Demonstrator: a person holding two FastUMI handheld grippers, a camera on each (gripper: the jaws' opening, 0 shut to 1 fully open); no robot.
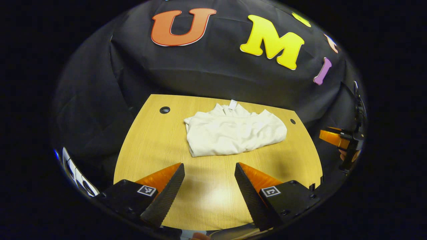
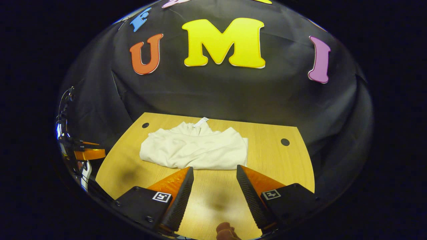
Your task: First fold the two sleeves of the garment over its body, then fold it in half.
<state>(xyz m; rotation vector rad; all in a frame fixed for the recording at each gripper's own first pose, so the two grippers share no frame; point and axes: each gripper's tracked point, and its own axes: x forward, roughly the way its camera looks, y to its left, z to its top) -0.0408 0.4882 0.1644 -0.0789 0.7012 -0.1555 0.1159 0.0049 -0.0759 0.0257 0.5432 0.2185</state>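
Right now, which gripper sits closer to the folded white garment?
Right. The right gripper has its open fingertips almost at the near edge of the garment. The left gripper hangs open farther back, with a strip of bare table between it and the garment.

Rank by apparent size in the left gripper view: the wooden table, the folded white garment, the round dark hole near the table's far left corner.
1. Wooden table
2. Folded white garment
3. Round dark hole
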